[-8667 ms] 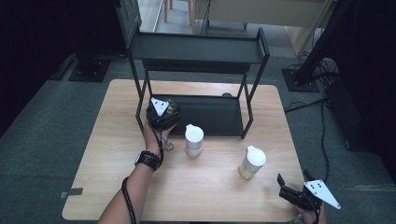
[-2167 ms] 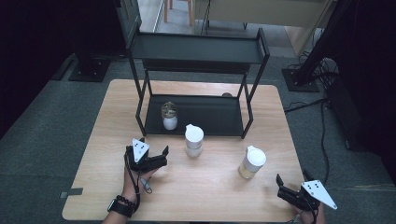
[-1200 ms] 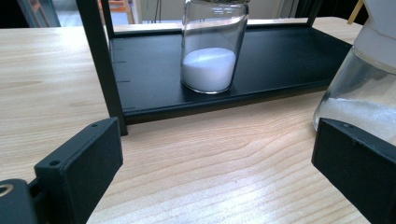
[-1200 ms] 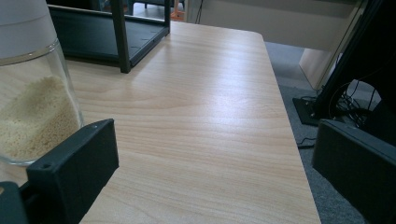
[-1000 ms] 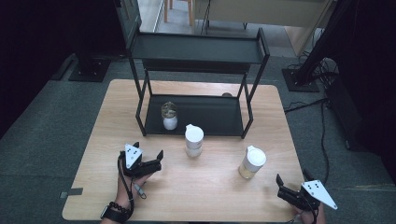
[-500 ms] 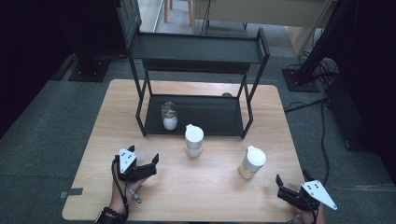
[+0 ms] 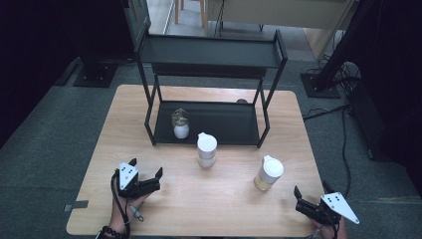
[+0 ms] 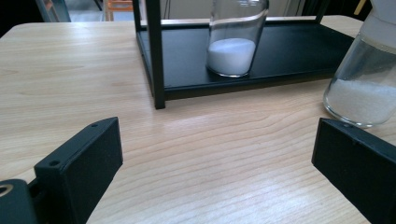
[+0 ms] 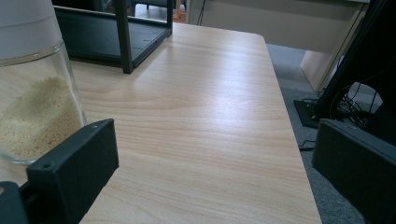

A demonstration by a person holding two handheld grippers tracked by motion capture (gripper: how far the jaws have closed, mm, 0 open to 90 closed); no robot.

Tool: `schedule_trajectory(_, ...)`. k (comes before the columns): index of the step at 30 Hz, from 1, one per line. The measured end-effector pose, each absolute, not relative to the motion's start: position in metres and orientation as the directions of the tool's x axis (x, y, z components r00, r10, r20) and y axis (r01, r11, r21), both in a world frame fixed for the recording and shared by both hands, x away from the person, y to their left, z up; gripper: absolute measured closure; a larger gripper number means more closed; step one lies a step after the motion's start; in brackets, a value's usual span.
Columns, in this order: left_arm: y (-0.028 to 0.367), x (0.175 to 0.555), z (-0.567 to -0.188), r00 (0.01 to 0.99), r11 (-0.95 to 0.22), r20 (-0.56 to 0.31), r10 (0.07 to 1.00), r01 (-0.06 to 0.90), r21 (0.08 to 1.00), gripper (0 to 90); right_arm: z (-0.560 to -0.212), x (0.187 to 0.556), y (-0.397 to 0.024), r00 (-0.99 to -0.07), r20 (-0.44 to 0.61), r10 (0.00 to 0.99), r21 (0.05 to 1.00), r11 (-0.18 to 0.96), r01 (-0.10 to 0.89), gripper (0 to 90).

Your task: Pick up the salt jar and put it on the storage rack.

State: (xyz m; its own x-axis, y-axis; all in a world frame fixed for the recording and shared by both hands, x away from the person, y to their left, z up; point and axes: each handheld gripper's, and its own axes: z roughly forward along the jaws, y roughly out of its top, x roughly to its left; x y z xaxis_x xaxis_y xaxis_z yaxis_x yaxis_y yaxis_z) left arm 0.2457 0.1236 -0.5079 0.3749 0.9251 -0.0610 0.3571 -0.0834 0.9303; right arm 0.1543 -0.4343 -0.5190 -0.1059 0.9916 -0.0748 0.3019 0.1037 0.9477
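You are at a pale wooden table (image 7: 224,199) with a smooth, lightly grained top and rounded corners. A black metal rack (image 7: 209,55) with thin square posts and two flat shelves stands on its far half.

On the rack's lower shelf, near its left end, stands a clear glass jar (image 7: 180,123), rounded and upright, with a shallow layer of fine white powder at its bottom. In front of the rack, on the bare wood, stands a second glass jar (image 7: 206,149) with a white lid and white grains inside. To its right, well apart, stands a third jar (image 7: 269,173) with a white lid and coarse yellowish grains.

Your left gripper (image 7: 145,179) rests low at the near left of the table, your hand (image 7: 127,204) beneath it, its black block-shaped jaws spread wide and holding nothing. It points toward the rack. Your right gripper (image 7: 308,196) sits at the near right edge, its jaws also wide apart and empty, with the grey three-cornered plate on top.

The left gripper view shows the powder jar (image 8: 236,35) sitting just inside the shelf lip, beside a rack post, and the white-grain jar (image 8: 366,79) at the right edge. The right gripper view shows the yellow-grain jar (image 9: 35,88) just beyond its left jaw; whether they touch, you cannot tell.
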Motion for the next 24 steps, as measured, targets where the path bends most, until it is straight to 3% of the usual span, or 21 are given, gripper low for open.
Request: schedule_trajectory(24,0.160,0.226,-0.508,0.352,-0.048,-0.079,0.933,0.338,0.940,1.8,-0.519,0.154,-0.434,-0.105,-0.079,0.991,0.948,0.107,0.299,0.1)
